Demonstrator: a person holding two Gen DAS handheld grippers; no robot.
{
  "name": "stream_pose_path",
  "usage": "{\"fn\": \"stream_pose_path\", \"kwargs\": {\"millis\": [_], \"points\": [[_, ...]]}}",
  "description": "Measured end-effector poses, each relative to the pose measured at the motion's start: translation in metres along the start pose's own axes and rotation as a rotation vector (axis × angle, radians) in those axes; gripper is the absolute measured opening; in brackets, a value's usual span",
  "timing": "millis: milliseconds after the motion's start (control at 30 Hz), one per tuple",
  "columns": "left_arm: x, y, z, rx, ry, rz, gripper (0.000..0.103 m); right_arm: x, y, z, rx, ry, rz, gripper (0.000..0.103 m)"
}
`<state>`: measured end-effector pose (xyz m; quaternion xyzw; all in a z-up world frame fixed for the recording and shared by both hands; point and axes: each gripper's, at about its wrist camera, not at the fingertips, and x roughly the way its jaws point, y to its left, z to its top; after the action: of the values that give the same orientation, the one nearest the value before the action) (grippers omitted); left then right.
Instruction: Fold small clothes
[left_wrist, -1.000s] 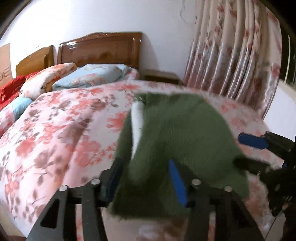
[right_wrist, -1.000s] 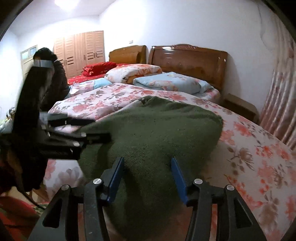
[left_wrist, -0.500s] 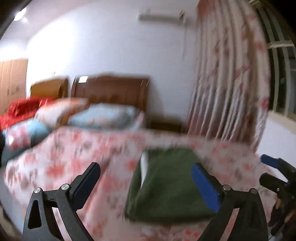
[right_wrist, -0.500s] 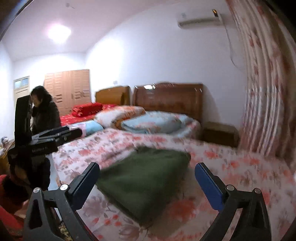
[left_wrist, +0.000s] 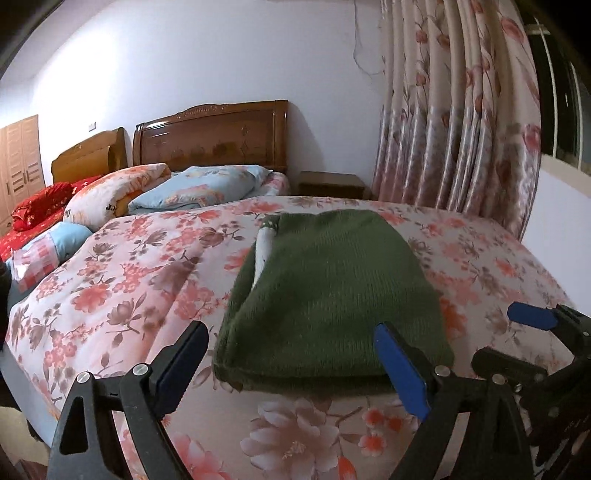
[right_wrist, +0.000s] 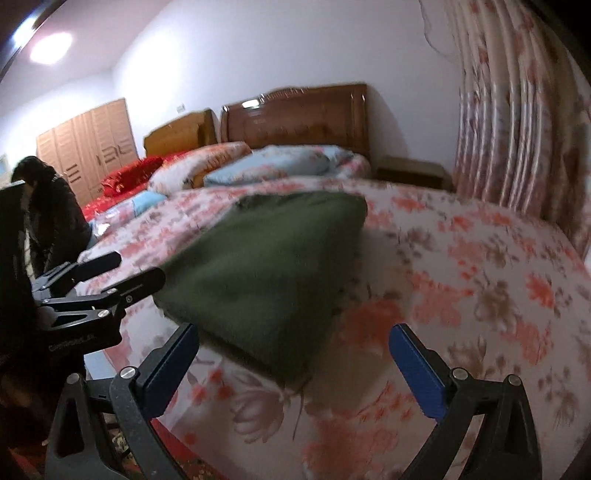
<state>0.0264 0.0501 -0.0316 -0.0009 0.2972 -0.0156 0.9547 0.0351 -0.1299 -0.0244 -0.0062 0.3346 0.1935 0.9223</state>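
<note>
A folded green knit garment (left_wrist: 332, 295) lies flat on the floral bedspread (left_wrist: 129, 288), with a white strip showing in its left fold. It also shows in the right wrist view (right_wrist: 266, 269). My left gripper (left_wrist: 291, 365) is open and empty, just in front of the garment's near edge. My right gripper (right_wrist: 299, 365) is open and empty, at the garment's near right corner. Each gripper shows in the other's view, the right one (left_wrist: 535, 332) and the left one (right_wrist: 110, 273).
Pillows (left_wrist: 199, 188) and wooden headboards (left_wrist: 210, 136) are at the far end of the bed. A floral curtain (left_wrist: 454, 110) and a nightstand (left_wrist: 332, 184) stand at the right. A person in dark clothes (right_wrist: 48, 206) is at the left.
Both grippers have let go of the green garment, opened wide and pulled back. The garment now lies folded on the bed.
</note>
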Motion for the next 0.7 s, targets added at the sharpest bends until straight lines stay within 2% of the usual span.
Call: {"fn": "stream_pose_path", "kwargs": {"millis": [100, 333, 700], "points": [[0.002, -0.003, -0.003, 0.013, 0.008, 0.002, 0.093, 0.006, 0.001, -0.006, 0.011, 0.034, -0.010, 0.103], [0.001, -0.004, -0.003, 0.017, 0.002, 0.012, 0.093, 0.008, -0.005, -0.009, 0.036, 0.045, -0.067, 0.103], [0.003, -0.005, -0.004, 0.018, 0.012, 0.011, 0.093, 0.008, -0.007, -0.012, 0.043, 0.059, -0.069, 0.103]]}}
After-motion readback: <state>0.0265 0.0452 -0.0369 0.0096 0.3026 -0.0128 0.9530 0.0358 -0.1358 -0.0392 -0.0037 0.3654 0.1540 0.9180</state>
